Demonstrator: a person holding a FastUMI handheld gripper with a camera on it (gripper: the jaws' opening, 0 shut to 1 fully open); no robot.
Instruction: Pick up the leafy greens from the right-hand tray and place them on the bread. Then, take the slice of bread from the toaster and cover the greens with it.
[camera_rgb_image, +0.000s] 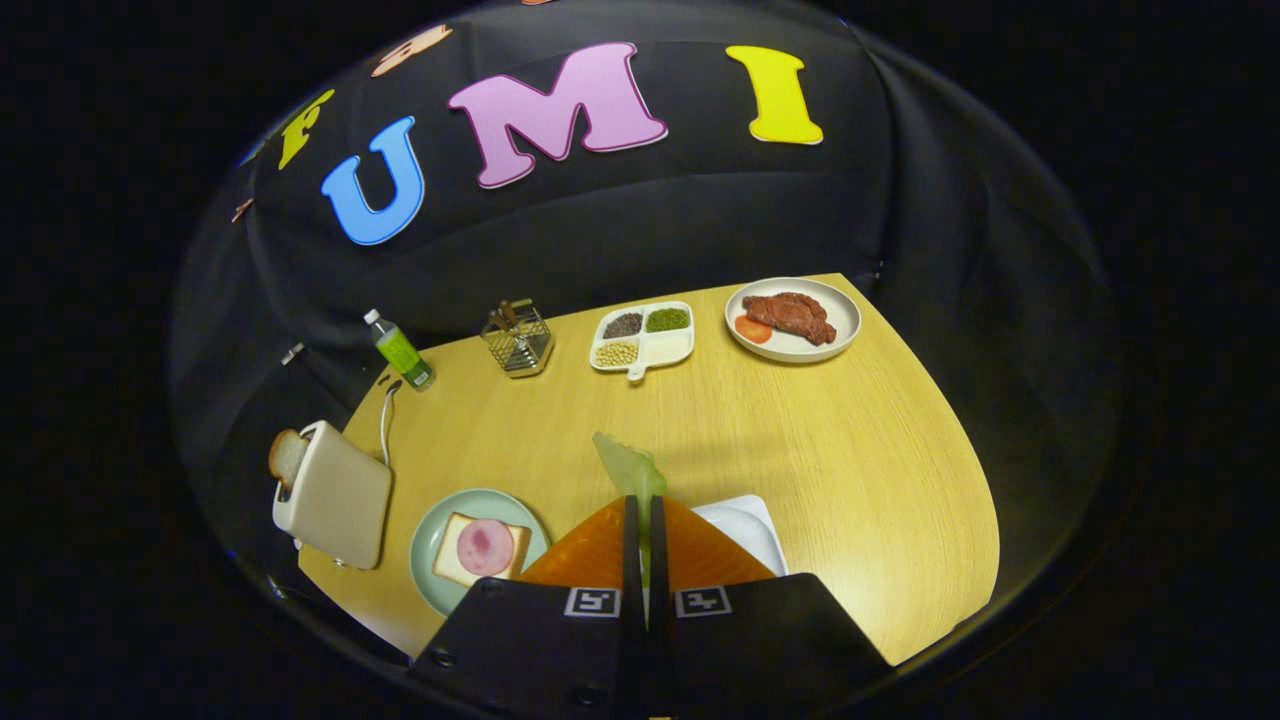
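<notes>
My gripper (645, 500) is shut on a pale green leaf (628, 466), which sticks up and forward from between the fingertips, lifted above the table. Just right of the fingers lies the white tray (745, 530), partly hidden behind them. To the left of the fingers a light green plate (430, 540) carries a slice of bread (452, 560) topped with a round pink slice of ham (485, 547). Further left stands a cream toaster (335, 497) with a second slice of bread (287, 457) poking out of its slot.
At the table's far side stand a green bottle (400, 350), a wire holder (518, 338), a white divided dish of beans (642, 337) and a white plate with meat and tomato (795, 317). The toaster's white cord (386, 420) runs beside it. The wooden tabletop (800, 450) stretches ahead.
</notes>
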